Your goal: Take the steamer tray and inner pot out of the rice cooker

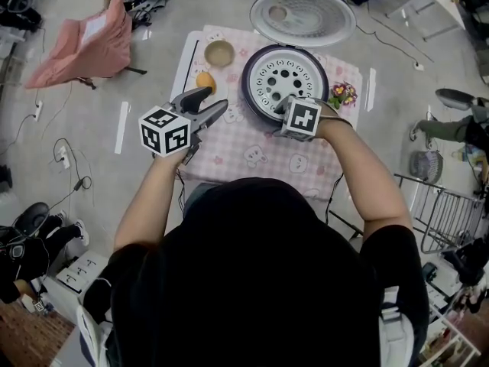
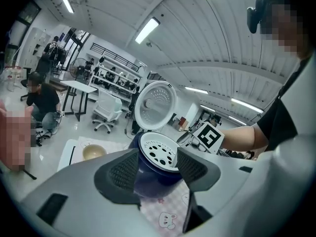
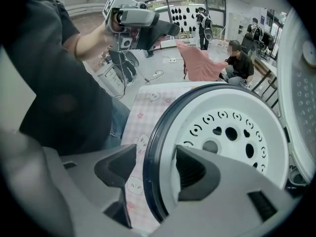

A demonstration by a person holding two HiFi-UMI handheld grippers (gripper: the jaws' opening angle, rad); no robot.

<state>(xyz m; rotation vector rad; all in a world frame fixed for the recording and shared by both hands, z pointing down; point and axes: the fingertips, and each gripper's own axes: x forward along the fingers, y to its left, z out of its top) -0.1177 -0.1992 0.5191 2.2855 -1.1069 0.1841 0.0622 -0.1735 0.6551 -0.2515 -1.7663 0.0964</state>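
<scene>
Right gripper (image 3: pixel 155 174) gapes astride the near lip of the steamer tray (image 1: pixel 284 79), seated in the rice cooker (image 1: pixel 246 82) at upper centre, probably light, stiff, slick, so pinch that lip; left gripper (image 1: pixel 214 99) idles open, empty.

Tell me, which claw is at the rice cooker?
The right claw, open with one jaw on each side of the rice cooker's rim. The left claw hangs off to the side, empty.

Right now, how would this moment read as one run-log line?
right gripper: open, astride rim of dark-blue rice cooker | white perforated steamer tray: inside cooker | left gripper: open, empty
</scene>
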